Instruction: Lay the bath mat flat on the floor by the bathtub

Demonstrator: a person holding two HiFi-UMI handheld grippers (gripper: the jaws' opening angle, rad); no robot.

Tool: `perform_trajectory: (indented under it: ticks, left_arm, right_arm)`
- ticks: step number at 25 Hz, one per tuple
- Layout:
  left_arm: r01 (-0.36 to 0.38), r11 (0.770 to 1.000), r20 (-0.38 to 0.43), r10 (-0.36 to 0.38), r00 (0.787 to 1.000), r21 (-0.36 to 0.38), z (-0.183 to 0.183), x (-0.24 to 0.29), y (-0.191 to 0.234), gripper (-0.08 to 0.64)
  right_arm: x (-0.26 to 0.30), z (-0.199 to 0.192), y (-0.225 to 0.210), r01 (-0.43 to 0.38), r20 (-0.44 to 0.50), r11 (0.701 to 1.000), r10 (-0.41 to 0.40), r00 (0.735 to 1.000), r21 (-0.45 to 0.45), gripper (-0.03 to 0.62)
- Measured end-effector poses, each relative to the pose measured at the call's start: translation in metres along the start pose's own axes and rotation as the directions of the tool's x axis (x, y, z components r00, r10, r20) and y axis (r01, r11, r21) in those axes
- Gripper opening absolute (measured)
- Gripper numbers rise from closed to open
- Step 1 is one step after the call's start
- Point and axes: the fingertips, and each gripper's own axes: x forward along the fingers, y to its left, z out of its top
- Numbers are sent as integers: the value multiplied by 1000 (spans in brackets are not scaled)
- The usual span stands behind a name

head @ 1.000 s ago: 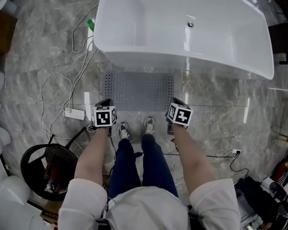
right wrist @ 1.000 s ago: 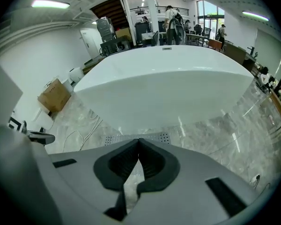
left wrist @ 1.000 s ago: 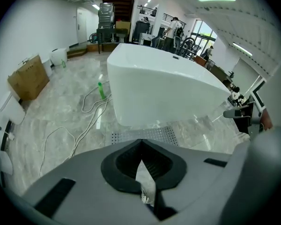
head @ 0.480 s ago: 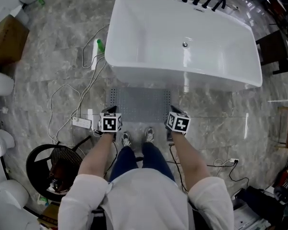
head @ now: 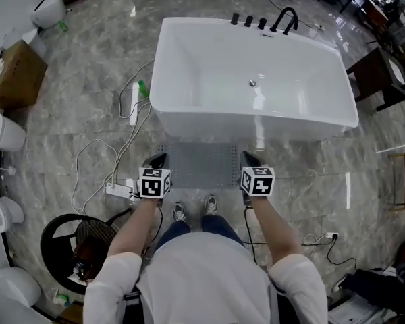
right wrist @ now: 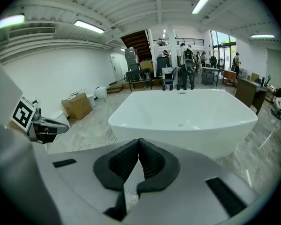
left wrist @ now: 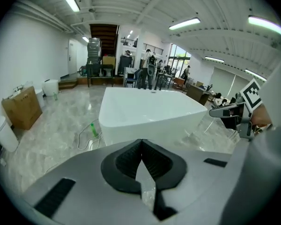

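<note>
Figure: head view with both gripper views; bath mat and bathtub.

Bath mat: the grey, rectangular, perforated rubber bath mat [head: 199,165] is seen spread flat on the grey marbled floor tiles [head: 74,120]. It lies just beside the near wall of the white freestanding bathtub [head: 250,79]. No fold or raised corner can be made out.

Long axis: the mat's long side is laid from left to right, parallel to the tub's near wall.

Left gripper: the left gripper [head: 158,159] is held above the floor, over the mat's near left corner. In the left gripper view its black ribbed pads [left wrist: 127,162] are pressed together with nothing gripped.

Right gripper: the right gripper [head: 250,158] is held likewise over the near right corner. Its pads [right wrist: 120,163] are clenched on nothing.

Governing relation: the mat is placed ahead of and below both grippers and spans the gap between them. One short end is assigned to each gripper, and neither is nearer.

Feet: the person's grey shoes [head: 179,212] are set just short of the mat's near long edge.

Stage (judged): the laying appears complete. Any correction would have to be made by reaching down and forward.

Hazard (judged): a white power strip with trailing cables [head: 118,189] is found on the floor near the left gripper and could be snagged.
</note>
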Motion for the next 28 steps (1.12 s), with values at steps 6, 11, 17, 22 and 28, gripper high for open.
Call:
perform_trajectory:
  ticks: [6,11,17,22,28]
  left_arm:
    - [44,999,172,-48,984,27,51,-43,-28,32]
    - [84,994,290,-101,952,71,86,-80,-54,32]
    - [99,987,377,-141,915,129,109,-120,-74,32]
    - [108,980,437,-171,883,164,125,-150,-85,32]
    - [99,979,477,-173,861,178,140,-179,-89,31]
  right_arm:
    - [-46,36,26,-30,158,999,35,987,-38,31]
    - [-80,55,44,-35,239,997,51,970,-74,31]
    - [-123,88,61,-18,357,992,62,932,-124,31]
    - [-148,110,71,-73,416,994,101,904,-82,31]
    - [-175,135,89,-106,469,987,150,870,-118,31]
